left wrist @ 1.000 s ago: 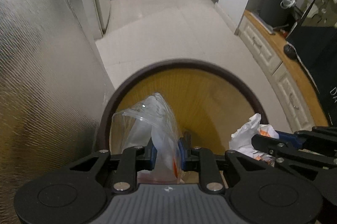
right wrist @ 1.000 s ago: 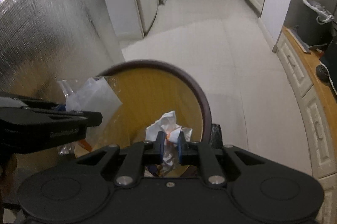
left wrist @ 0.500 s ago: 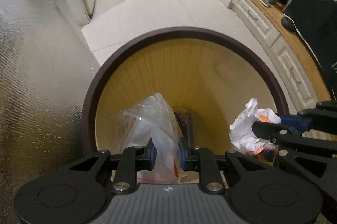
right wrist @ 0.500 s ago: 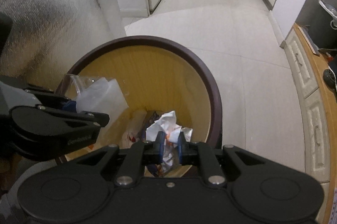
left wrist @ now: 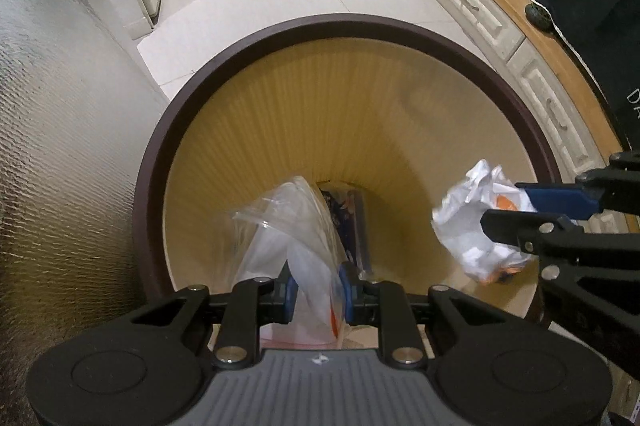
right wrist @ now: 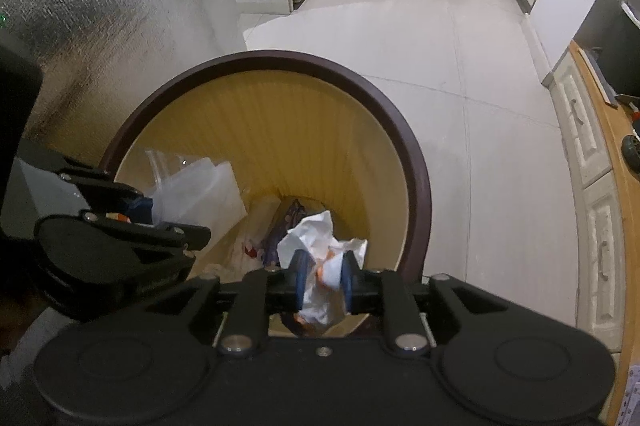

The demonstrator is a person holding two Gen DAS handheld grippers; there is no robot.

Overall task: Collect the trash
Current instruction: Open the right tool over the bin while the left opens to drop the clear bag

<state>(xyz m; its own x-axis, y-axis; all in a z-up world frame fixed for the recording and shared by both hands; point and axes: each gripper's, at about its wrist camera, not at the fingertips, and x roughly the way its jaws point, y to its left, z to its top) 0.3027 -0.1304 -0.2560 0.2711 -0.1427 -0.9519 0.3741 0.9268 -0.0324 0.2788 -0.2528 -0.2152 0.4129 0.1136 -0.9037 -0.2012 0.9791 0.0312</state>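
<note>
A clear bag (left wrist: 296, 238) is pinched by the left gripper (left wrist: 317, 292) over the bin (left wrist: 344, 26); crumpled paper (right wrist: 320, 266) sits between the right gripper's (right wrist: 323, 286) jaws, which have just been opening.

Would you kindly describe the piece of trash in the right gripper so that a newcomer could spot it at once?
Start at the round bin with the dark brown rim and ribbed yellow inside. Over its mouth, between the blue fingers of the right gripper, whose jaws have just been opening, sits the crumpled white paper. Unlike the clear plastic bag beside it, it is opaque, wadded and flecked with orange.
</note>
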